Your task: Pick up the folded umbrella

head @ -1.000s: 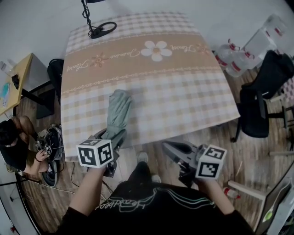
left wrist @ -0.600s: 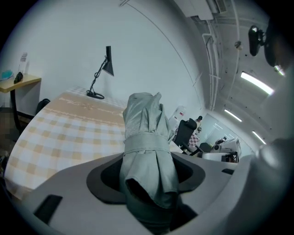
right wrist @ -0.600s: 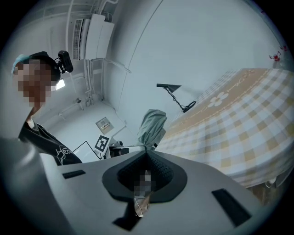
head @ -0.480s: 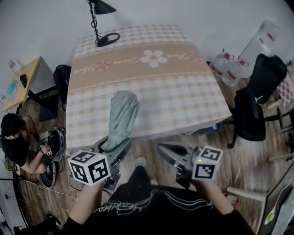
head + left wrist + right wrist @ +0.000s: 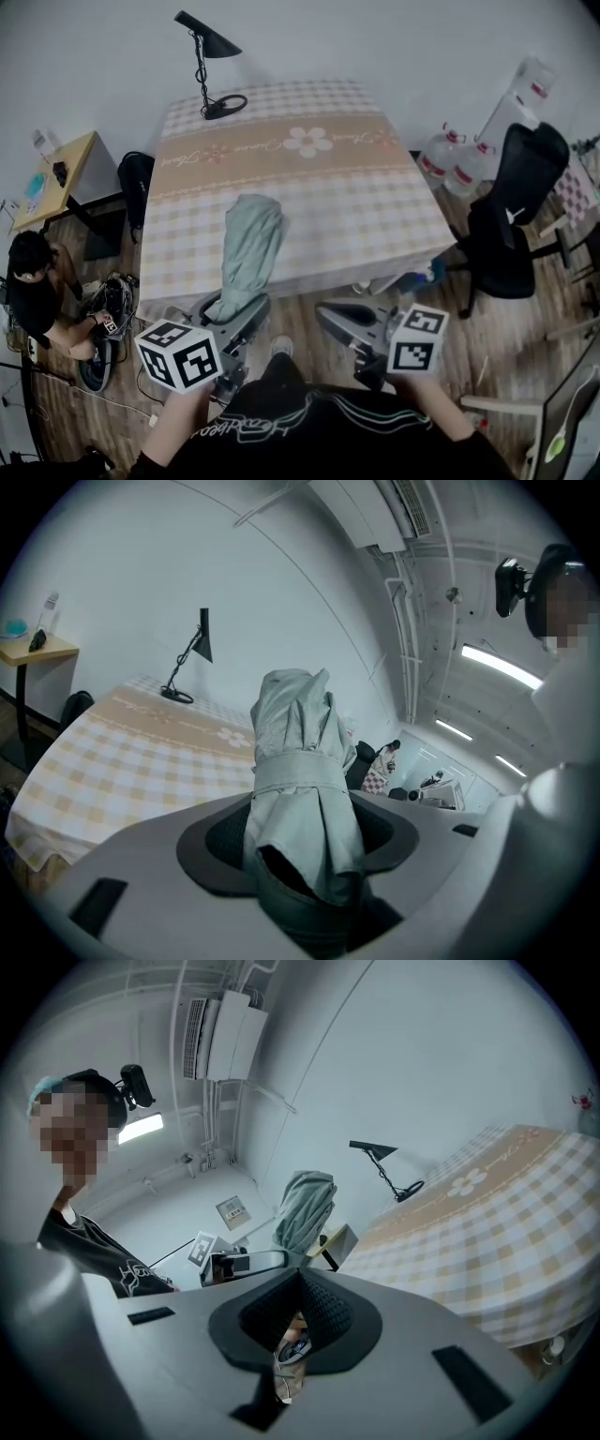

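A table [image 5: 319, 187] under a beige and white checked cloth with a flower band fills the middle of the head view, a black desk lamp [image 5: 225, 106] standing at its upper left corner against a plain pale wall [image 5: 394, 37]. The floor [image 5: 525, 328] is wood plank; a black office chair [image 5: 514, 220] stands at the right with clear water jugs [image 5: 448, 161] just above it, and a small yellow side table [image 5: 56, 173] sits at the left edge. Strip lights [image 5: 506, 666] glow on the ceiling at the right of the left gripper view.
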Demonstrator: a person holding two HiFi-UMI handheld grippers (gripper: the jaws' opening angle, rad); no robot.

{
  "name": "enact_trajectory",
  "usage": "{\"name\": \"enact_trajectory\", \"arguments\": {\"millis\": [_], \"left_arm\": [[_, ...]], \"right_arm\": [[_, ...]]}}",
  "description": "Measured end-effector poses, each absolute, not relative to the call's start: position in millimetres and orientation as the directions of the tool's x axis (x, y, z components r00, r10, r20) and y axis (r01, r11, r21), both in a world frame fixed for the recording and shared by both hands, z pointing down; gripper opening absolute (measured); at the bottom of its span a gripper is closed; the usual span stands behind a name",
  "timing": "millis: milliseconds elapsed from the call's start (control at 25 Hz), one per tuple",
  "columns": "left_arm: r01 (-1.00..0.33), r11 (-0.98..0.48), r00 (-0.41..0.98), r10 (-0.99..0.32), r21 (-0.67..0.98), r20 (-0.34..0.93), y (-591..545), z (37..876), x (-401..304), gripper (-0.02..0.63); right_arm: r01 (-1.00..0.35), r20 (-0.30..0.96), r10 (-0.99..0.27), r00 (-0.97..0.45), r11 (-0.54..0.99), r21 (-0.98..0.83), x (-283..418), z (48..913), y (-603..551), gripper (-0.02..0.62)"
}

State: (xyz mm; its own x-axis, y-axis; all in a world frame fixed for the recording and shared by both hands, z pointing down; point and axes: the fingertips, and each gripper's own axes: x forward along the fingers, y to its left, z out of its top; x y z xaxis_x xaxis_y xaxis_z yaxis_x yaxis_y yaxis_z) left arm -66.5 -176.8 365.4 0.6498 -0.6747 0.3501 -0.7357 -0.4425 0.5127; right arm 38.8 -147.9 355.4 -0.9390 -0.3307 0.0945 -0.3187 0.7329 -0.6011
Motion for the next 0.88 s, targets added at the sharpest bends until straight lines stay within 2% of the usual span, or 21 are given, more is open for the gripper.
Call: {"name": "enact_trajectory", "arguments": {"millis": [280, 880], "left_arm": [[-0.717, -0.477, 0.668, -0.677, 0.508, 0.309, -157, 347, -51, 0.256], [-0.700, -0.495, 0.692, -0.649, 0.515, 0.316, -145, 344, -44, 0.255]], "right_arm": [[-0.304, 0.068, -0.325, -0.943, 0.764, -0.568, 48, 338, -125, 0.011], [-0.305, 0.056, -0.332, -0.942, 0.772, -0.558, 54, 330, -117, 0.011]]}}
